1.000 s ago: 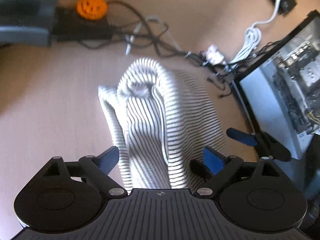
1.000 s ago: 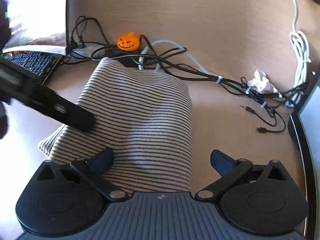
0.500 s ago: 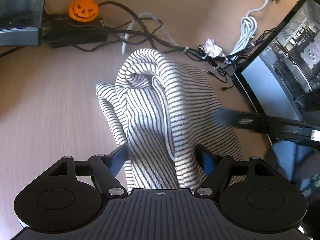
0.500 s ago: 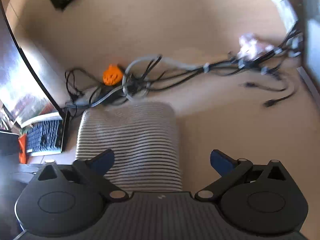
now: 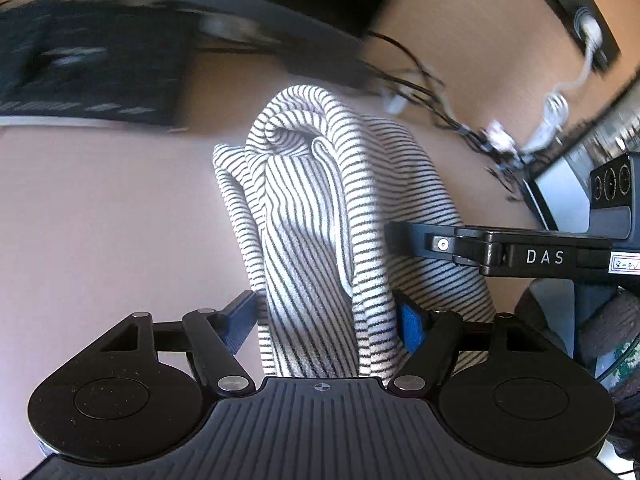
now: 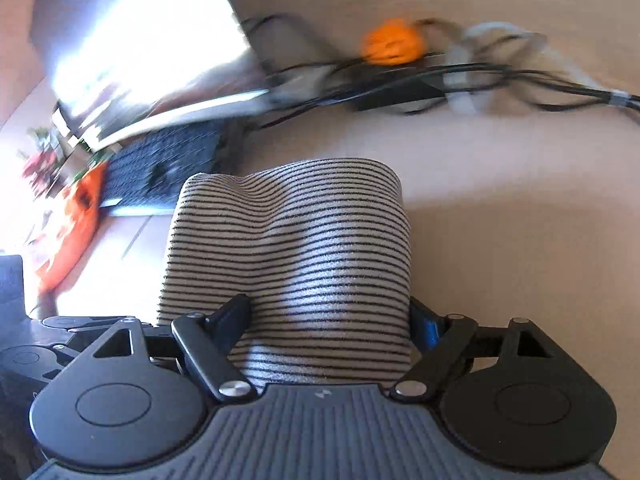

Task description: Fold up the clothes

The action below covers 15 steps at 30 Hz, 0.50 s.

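Note:
A white garment with thin black stripes (image 5: pixel 320 208) lies bunched and folded on the wooden table (image 5: pixel 100 220). My left gripper (image 5: pixel 326 316) is shut on its rolled near end, a blue pad pressing each side. From the right, one finger (image 5: pixel 420 236) of my right gripper reaches over the cloth. In the right wrist view the folded garment (image 6: pixel 304 248) fills the gap of my right gripper (image 6: pixel 330 314). Its jaws are closing, and both pads touch the cloth's sides.
A dark keyboard (image 6: pixel 168 160) and a bright monitor (image 6: pixel 132 40) stand beyond the garment on the left. An orange pumpkin figure (image 6: pixel 392 46) sits among tangled black cables (image 6: pixel 520 76). A computer case (image 5: pixel 568 176) borders the table on the right, with a power strip (image 5: pixel 584 28) behind.
The left gripper's pads have closed onto the garment's rolled end. The right gripper's jaws have narrowed around the folded cloth. Both views have swung sideways, towards the keyboard.

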Available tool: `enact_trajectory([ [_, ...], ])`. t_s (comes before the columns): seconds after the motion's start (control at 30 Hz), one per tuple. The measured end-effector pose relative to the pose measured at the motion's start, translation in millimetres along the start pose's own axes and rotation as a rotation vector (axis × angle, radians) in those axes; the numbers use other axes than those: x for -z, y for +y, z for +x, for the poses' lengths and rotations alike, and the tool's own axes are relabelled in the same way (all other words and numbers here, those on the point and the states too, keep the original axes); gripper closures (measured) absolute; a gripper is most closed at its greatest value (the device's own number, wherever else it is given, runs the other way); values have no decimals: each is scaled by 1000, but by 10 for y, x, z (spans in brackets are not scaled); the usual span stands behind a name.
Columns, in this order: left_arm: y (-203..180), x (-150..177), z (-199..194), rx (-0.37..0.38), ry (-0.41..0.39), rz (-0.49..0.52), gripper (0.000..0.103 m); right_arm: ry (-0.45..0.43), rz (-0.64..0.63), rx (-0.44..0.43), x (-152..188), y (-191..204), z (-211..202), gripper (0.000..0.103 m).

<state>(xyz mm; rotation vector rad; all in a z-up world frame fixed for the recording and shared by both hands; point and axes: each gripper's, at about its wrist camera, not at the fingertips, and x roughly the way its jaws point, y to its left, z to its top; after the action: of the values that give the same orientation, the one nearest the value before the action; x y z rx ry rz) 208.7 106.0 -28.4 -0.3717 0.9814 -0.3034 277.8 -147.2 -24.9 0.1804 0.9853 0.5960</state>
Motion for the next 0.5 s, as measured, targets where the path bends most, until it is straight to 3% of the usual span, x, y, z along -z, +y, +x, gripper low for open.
enact_trajectory([
  [0.2,528,14,-314,-57,-86,-91,27,24,-96,-28,-108,683,415,20],
  [0.33,685,-109,-422,-84,-115,-106,26,9,-141,-13,-268,919,619,19],
  [0.4,684,-187,-589,-100,-147,-85,26,-10,-187,5,-277,993,563,17],
  [0.5,675,-371,-801,-145,-221,-57,17,-69,-275,52,-213,1078,358,9],
])
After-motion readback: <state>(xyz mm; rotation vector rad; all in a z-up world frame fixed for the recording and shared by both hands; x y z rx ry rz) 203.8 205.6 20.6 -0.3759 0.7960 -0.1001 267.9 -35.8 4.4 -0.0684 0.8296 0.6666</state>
